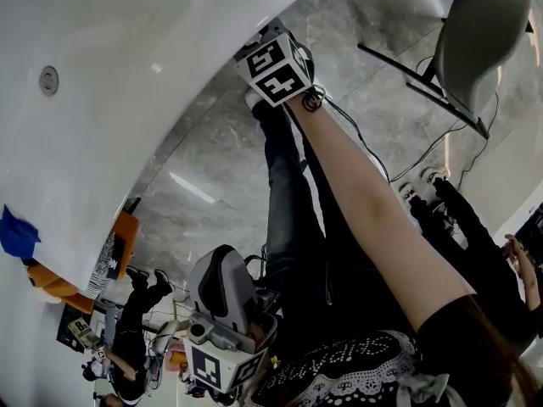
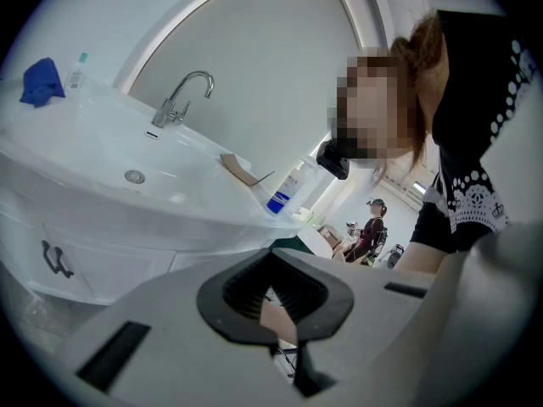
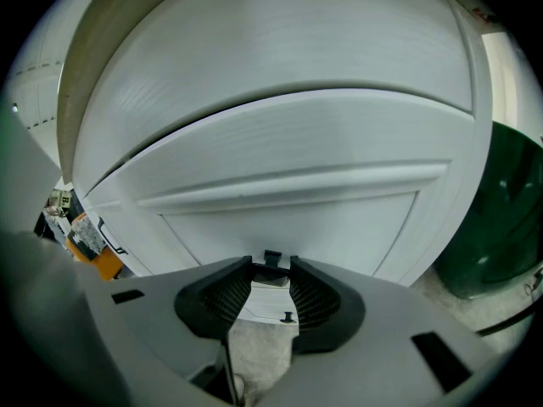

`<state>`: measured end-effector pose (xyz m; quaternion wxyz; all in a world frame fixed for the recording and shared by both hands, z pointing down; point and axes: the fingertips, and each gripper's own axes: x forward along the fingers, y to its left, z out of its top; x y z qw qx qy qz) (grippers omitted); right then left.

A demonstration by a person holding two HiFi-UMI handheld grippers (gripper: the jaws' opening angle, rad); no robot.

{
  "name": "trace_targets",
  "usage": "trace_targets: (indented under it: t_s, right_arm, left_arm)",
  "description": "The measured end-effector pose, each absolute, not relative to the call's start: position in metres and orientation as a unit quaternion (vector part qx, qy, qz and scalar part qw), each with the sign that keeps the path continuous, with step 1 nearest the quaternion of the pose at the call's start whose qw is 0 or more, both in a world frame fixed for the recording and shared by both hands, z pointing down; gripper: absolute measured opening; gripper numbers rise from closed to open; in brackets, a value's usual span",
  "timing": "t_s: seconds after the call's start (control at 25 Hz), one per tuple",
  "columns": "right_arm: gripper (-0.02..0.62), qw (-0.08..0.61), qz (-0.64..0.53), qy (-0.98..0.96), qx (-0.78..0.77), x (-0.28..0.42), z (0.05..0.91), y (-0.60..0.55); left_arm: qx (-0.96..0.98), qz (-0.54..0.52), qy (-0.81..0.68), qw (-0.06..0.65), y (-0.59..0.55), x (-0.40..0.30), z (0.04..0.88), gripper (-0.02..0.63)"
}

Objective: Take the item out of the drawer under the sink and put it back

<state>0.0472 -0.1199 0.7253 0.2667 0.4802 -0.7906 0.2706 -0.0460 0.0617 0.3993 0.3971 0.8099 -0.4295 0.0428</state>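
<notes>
My right gripper [image 3: 272, 270] is low against the white curved cabinet front [image 3: 297, 219] under the sink. Its jaws stand either side of a small black drawer handle [image 3: 271, 258] and close on it at the tips. In the head view that gripper's marker cube [image 1: 276, 68] sits at the end of an outstretched bare arm, against the white cabinet [image 1: 110, 100]. My left gripper [image 2: 273, 257] hangs back from the cabinet with its pads meeting at the tip and nothing between them. It looks up at the white sink [image 2: 127, 155] and chrome tap [image 2: 182, 96]. No drawer stands open, and no item shows.
A second black handle [image 2: 55, 259] is on the cabinet front at left. On the sink top are a blue cloth [image 2: 41, 81] and a blue-labelled bottle [image 2: 284, 192]. A dark green bin [image 3: 501, 219] stands right of the cabinet. A chair [image 1: 475, 41] and other people [image 2: 369, 231] are behind.
</notes>
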Motion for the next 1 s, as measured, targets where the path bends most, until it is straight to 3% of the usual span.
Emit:
trace_targets:
  t_s: [1.0]
  right_arm:
    - [0.149,0.275,0.264,-0.786,0.486,0.058,0.727,-0.093]
  left_arm:
    - [0.811,0.023,-0.426,0.399,0.050,-0.048,0.395,0.005]
